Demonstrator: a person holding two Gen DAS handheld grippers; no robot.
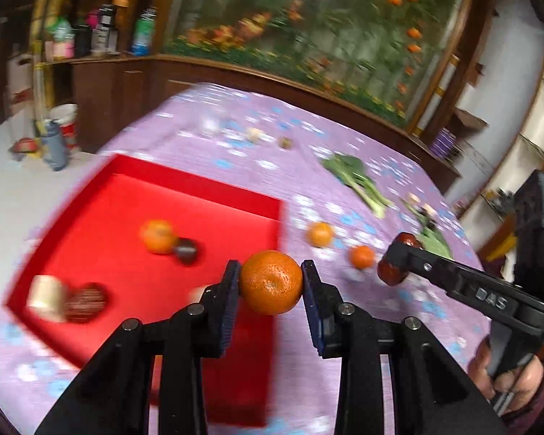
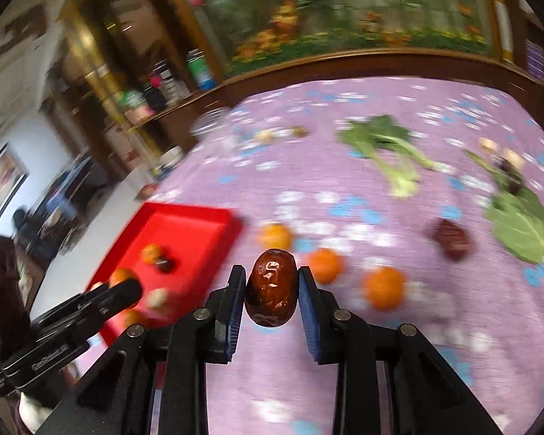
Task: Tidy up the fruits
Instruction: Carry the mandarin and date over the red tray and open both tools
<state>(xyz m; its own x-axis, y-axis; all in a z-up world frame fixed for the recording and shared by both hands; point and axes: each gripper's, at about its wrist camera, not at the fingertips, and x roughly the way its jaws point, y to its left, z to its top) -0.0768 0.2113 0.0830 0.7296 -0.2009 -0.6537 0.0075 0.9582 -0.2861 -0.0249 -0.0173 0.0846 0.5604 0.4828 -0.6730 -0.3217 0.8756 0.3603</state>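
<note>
a small orange (image 1: 271,282) is sitting pinched between the pads of the left gripper (image 1: 271,282), which is closing tight on its two sides and holding it clear of the table, just over the near right edge of the red tray (image 1: 199,195). beyond and to the left of that claw, inside the tray, another orange (image 1: 158,236) is lying against a dark date (image 1: 185,250), with a pale chunk (image 1: 47,297) and a second dark fruit (image 1: 87,302) nearer the tray's left corner. ahead and to the right of the claw, two loose oranges (image 1: 320,233) (image 1: 361,256) are resting on the purple flowered tablecloth (image 1: 344,181).

the right gripper (image 2: 270,286) is gripping a glossy red-brown date (image 2: 270,287) upright between its pads, lifted above the cloth. just past its fingertips, three oranges (image 2: 275,236) (image 2: 324,260) (image 2: 384,287) are lying on the cloth; further right, a loose date (image 2: 453,239) is sitting beside a green leaf (image 2: 522,228), and a leafy stalk (image 2: 384,145) is lying well ahead. the tray is standing off to this claw's left, where the other claw is reaching in from the lower left. a hand (image 1: 507,377) is squeezing the right gripper's handle at the far right of the left wrist view.
</note>
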